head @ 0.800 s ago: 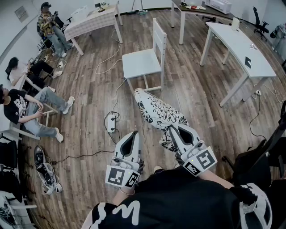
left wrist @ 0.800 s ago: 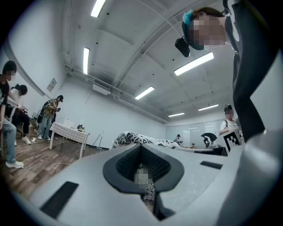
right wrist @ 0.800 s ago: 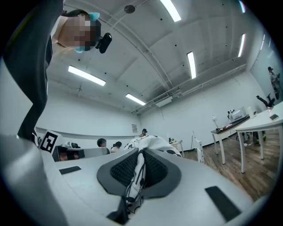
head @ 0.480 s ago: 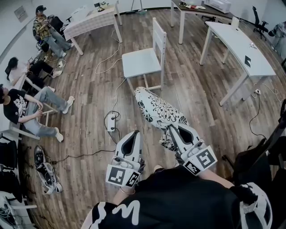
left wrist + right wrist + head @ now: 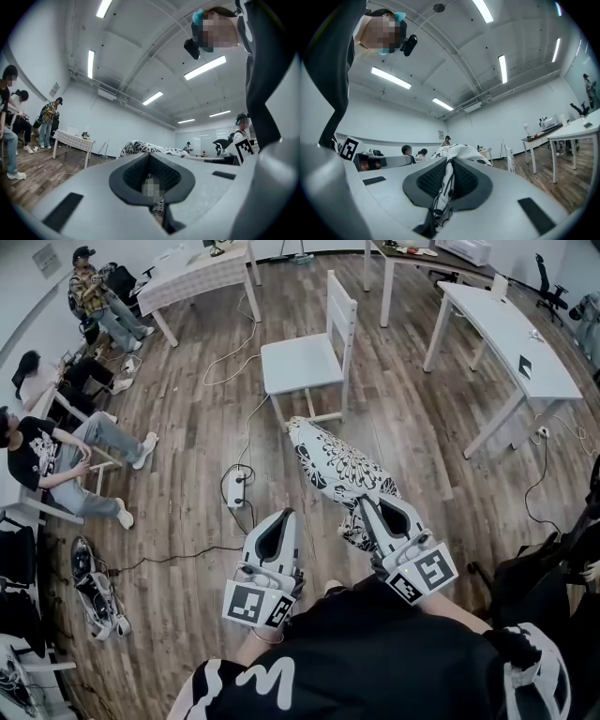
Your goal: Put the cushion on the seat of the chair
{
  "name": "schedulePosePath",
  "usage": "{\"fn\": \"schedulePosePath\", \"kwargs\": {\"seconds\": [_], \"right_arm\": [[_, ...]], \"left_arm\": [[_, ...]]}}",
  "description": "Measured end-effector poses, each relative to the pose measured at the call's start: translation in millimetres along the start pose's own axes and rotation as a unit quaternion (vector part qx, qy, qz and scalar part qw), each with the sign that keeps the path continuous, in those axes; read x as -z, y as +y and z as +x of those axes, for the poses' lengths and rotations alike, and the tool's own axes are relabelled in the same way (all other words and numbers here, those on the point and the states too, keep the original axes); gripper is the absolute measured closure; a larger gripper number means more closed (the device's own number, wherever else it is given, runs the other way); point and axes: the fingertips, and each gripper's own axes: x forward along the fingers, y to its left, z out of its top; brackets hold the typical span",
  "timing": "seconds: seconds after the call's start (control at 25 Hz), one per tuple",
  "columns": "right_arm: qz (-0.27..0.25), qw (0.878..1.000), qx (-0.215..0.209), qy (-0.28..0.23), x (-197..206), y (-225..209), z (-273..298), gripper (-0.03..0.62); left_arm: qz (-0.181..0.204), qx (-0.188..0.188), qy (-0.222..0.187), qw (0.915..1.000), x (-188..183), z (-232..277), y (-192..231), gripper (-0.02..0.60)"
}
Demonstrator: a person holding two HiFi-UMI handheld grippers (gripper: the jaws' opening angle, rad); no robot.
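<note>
Head view: right gripper (image 5: 375, 507) has its jaws clamped on the near edge of the patterned cushion (image 5: 339, 468), which sticks out fwd above the wood floor (image 5: 187, 512). Its far end is just short of the front legs of the white chair (image 5: 302, 360), so it isn't on the seat yet. Left gripper (image 5: 278, 518) is beside the right one, apart from the cushion. A power strip (image 5: 234, 490) lies on the floor to the left, and a long white table (image 5: 502, 329) stands at right. Left gripper view: left gripper (image 5: 151, 180) jaws are pressed together w/ nothing pinched. The cushion (image 5: 145, 147) shows beyond them, and a table w/ checked cloth (image 5: 72, 139) stands at left. Right gripper view: right gripper (image 5: 447, 180) jaws are squeezed on a fold of the cushion (image 5: 457, 152), the fabric running up btwn the pads and bulging past the tips. The chair (image 5: 508, 159) stands further off to the right.
</note>
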Motion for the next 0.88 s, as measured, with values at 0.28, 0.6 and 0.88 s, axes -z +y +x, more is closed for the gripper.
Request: {"fn": "schedulePosePath", "kwargs": {"seconds": [0.28,0.6,0.88], "right_arm": [[-0.015,1.000,0.018,0.000,6,10,-12,0.562],[-0.008,1.000,0.030,0.004,9,1,-11,0.562],[-0.005,1.000,0.016,0.000,8,-9,9,0.562]], "left_arm": [[0.010,-0.002,0.008,0.9999,10,-15,-2,0.578],[-0.001,0.001,0.011,0.9999,16,-11,-1,0.578],[0.009,-0.007,0.005,0.9999,10,5,11,0.578]]}}
